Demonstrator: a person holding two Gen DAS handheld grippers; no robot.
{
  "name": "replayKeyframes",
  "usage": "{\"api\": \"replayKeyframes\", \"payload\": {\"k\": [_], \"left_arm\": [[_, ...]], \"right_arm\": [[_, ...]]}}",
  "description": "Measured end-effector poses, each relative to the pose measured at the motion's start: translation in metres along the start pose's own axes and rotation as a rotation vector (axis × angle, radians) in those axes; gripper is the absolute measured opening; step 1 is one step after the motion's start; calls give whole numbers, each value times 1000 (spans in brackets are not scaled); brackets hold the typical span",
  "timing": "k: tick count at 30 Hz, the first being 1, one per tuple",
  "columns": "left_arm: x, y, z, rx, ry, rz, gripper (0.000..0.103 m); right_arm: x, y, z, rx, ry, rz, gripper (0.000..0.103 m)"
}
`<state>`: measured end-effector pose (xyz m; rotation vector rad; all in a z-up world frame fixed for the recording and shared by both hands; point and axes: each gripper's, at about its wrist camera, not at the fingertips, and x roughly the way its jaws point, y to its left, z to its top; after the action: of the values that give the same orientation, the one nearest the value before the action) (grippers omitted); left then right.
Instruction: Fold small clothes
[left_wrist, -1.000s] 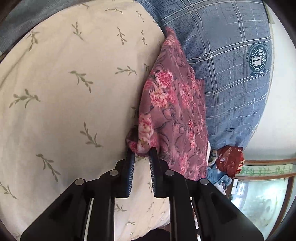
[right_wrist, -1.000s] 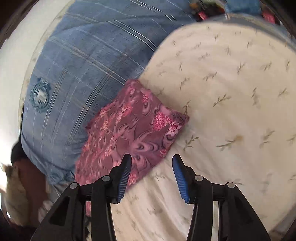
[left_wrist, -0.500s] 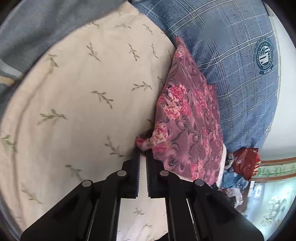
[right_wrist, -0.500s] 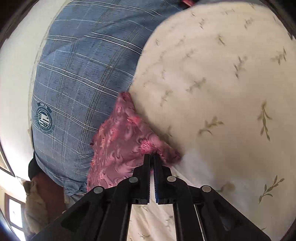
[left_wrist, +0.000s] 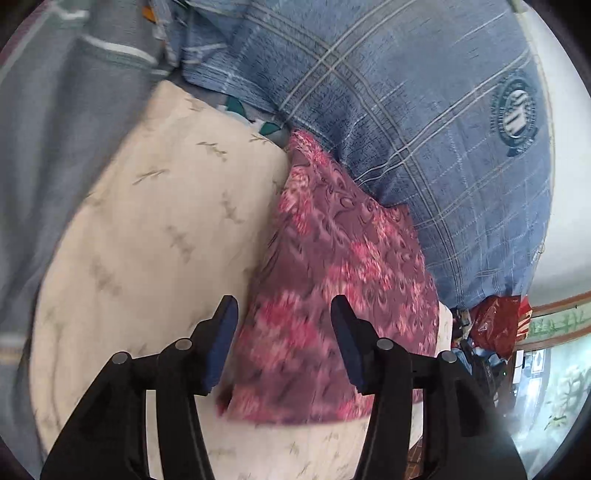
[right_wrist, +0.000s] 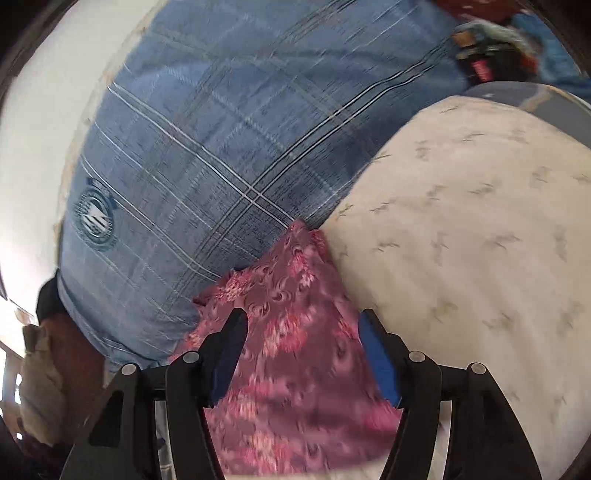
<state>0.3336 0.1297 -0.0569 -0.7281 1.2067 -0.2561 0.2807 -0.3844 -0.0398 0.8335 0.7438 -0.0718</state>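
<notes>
Here, in the left wrist view, a grey cloth with pale stripes (left_wrist: 66, 122) fills the far left. Next to it lies a cream sheet with a small leaf print (left_wrist: 159, 236), spread over the bed. The left gripper (left_wrist: 283, 314) hangs above the sheet's near part with its jaws spread wide and nothing between them. Its left finger is over the cream sheet and its right finger is over the pink flowered garment (left_wrist: 332, 280). The garment lies flat, folded into a long tapering shape. Its left edge rests on the cream sheet and its right edge touches the blue checked pillow (left_wrist: 424, 110). The pillow carries a round dark badge (left_wrist: 517, 112) near its far right corner; the letters on it are too blurred to read. Below the pillow, at the right edge of the bed, sits a red plastic bag (left_wrist: 495, 325).

In the right wrist view, the same pillow (right_wrist: 221, 155) takes up the left and middle, with its badge (right_wrist: 94, 214) at the left, again unreadable. The right gripper (right_wrist: 301, 325) is released as well, its jaws wide apart over the garment (right_wrist: 295, 350), gripping nothing. The garment's narrow tip points into the seam between the pillow and the cream sheet (right_wrist: 480, 240), which lies to the right.
</notes>
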Motion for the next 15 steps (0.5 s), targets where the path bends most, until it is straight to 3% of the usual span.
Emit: {"api": "replayKeyframes", "payload": {"k": [5, 7, 8, 9, 12, 13, 14, 15], "left_arm": [[47, -3, 32, -43, 79, 22, 51], [55, -11, 35, -19, 90, 23, 42], [56, -18, 38, 25, 80, 14, 34], [56, -22, 38, 54, 68, 10, 21], [63, -23, 39, 91, 11, 81, 20], [71, -22, 41, 86, 22, 118, 17], [73, -17, 41, 73, 11, 104, 16], [70, -15, 43, 57, 7, 96, 16]], "right_arm": [[69, 10, 22, -30, 50, -107, 65], [96, 11, 25, -22, 109, -116, 45], [102, 18, 26, -57, 125, -110, 9], [103, 29, 27, -118, 127, -90, 8], [79, 36, 29, -169, 19, -32, 7], [77, 28, 32, -140, 0, -37, 7], [80, 17, 34, -103, 0, -67, 5], [88, -3, 34, -54, 36, -143, 4]]}}
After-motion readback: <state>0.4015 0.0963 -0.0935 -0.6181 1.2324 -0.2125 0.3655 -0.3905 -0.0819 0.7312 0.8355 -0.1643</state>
